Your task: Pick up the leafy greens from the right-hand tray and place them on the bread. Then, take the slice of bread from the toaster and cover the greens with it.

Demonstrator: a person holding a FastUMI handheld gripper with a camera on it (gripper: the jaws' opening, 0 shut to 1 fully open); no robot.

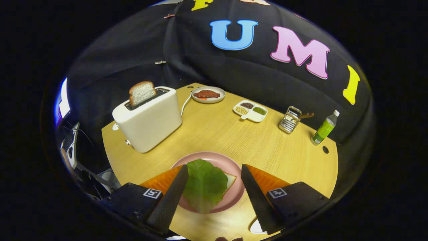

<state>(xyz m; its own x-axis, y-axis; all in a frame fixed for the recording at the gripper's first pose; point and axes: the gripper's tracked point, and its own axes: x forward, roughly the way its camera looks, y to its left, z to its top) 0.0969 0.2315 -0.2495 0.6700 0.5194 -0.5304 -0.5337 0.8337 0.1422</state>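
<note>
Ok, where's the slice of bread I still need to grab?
In the gripper view, the bread slice stands upright in the slot of the white toaster, on the table beyond the open gripper and the pink plate, off to the left.

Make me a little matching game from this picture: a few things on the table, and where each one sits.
Things:
1. slice of bread
2. leafy green
3. green bottle
4. open gripper

Places:
A. beside the metal grater
B. fingers spread either side of the leaf
C. sticking up out of the white toaster
D. lying over bread on the pink plate

Pairs: 1-C, 2-D, 3-A, 4-B
</note>
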